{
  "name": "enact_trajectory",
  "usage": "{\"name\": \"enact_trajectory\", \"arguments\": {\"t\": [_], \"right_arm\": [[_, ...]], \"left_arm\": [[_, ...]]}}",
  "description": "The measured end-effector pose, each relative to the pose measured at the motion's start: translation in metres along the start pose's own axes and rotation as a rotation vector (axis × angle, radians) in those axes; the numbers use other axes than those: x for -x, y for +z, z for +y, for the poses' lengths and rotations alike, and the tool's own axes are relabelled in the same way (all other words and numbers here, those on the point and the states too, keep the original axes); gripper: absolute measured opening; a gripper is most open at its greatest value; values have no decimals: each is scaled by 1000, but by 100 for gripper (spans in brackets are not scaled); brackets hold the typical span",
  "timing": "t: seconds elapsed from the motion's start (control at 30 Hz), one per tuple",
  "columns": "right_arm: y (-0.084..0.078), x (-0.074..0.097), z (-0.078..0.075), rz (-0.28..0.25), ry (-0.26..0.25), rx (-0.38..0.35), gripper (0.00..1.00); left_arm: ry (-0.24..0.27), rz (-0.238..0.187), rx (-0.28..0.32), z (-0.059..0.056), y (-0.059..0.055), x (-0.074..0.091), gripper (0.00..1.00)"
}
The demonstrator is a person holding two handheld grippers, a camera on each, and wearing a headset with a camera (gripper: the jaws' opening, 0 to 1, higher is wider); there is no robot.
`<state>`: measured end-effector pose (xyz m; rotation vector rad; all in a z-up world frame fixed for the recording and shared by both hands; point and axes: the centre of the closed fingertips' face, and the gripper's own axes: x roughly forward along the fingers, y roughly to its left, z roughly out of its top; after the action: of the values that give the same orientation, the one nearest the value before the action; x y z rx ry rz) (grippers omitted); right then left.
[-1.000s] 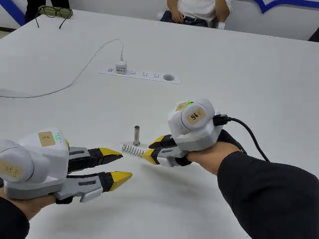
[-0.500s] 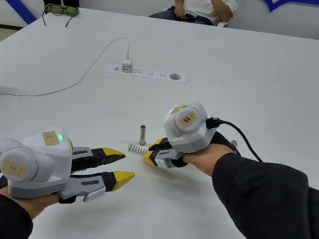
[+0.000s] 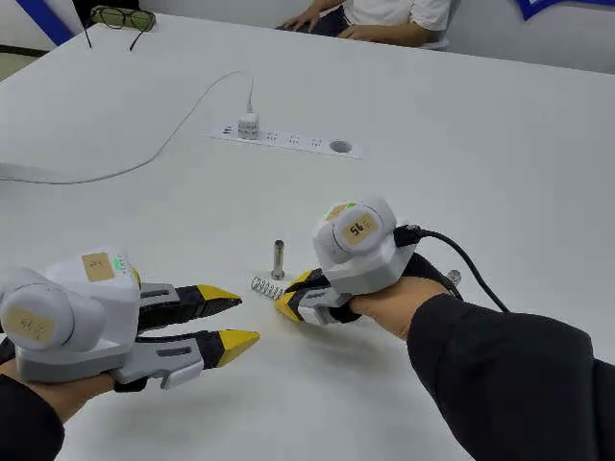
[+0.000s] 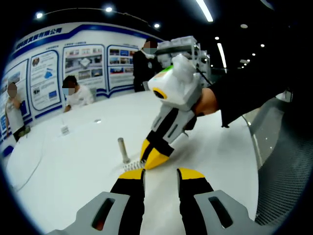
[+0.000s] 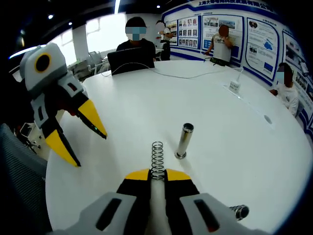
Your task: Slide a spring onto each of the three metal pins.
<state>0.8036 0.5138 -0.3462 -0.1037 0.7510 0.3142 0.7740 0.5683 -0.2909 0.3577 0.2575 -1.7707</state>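
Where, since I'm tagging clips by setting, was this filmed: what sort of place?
Probably an office meeting room or showroom: a large white table with a power strip, blue-trimmed poster boards along the wall, and people seated around the table.

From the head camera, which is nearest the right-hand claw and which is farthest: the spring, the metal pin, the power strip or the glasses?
1. spring: gripped at the tips of the right claw.
2. metal pin: upright just beyond the spring.
3. power strip: mid-table, farther back.
4. glasses: far left corner.
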Motion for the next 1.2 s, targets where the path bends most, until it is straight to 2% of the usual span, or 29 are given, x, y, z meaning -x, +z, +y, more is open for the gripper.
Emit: {"name": "enact_trajectory", "arguments": {"t": [0.37,0.77,1.2], "right_arm": [[-2,30,15,6,22,47,12],[-4,72,38,16,55,136,12],[-11,108,64,60,131,238,12]], "left_arm": [[-17,-1,-31,-5,8,-4,26],[-52,1,-80,-19,18,-6,27],[-141,11,-153,-48,28,-11,27]]}}
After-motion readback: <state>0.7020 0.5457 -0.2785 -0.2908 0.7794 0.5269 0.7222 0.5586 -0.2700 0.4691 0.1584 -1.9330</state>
